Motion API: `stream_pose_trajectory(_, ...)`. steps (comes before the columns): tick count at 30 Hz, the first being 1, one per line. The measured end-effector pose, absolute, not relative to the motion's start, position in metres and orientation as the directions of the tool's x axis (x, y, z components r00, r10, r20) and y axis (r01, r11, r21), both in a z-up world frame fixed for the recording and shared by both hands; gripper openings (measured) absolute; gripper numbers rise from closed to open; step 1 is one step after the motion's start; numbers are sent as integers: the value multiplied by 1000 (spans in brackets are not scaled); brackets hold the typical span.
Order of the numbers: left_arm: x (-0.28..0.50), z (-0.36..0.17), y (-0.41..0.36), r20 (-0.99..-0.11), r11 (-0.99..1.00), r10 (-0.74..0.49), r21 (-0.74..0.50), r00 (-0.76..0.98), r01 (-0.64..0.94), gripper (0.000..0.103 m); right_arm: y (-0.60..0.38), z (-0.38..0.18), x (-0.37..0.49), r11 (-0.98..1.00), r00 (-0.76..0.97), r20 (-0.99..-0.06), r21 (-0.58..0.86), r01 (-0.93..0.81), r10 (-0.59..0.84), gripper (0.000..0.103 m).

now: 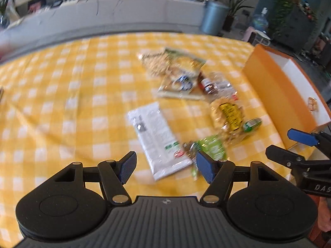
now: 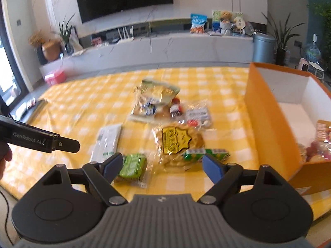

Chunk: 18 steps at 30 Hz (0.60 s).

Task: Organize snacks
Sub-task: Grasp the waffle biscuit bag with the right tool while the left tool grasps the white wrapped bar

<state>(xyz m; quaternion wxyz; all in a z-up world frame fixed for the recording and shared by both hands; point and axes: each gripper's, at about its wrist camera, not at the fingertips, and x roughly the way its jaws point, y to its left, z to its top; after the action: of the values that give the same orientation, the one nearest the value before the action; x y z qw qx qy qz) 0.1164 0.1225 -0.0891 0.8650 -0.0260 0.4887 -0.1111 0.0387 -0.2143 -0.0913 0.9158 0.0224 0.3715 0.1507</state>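
Several snack packs lie on the yellow checked tablecloth point(image 1: 62, 95). A long white packet point(image 1: 159, 136) lies just ahead of my left gripper point(image 1: 166, 165), whose jaws stand open with nothing between them. A green pack point(image 2: 132, 165) and a clear bag with a yellow label point(image 2: 178, 142) lie ahead of my right gripper point(image 2: 163, 165), also open and holding nothing. A green stick pack point(image 2: 204, 153) rests by its right finger. Farther off lie a pale green bag point(image 2: 155, 101) and a small red-labelled pack point(image 2: 176, 108). The orange box point(image 2: 266, 124) stands at the right with a few snacks inside.
Beyond the table run a low white TV bench point(image 2: 165, 45) with snack bags and a grey bin point(image 2: 263, 47). Potted plants stand at both ends. The right gripper's arm point(image 1: 300, 157) shows at the right edge of the left wrist view.
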Motion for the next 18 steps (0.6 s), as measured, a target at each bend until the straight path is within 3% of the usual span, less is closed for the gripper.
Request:
stream_pose_trajectory(8,135,-116,129,-868,982,-188,-171,460,79,82,-206,-120,70,963,648,-715,145,-227,261,84)
stream_pose_trajectory(18,165,-137,112,-892,985,-155,-170,424,3,88,-204,-140,124,959,598,-762,102,-266,247,96)
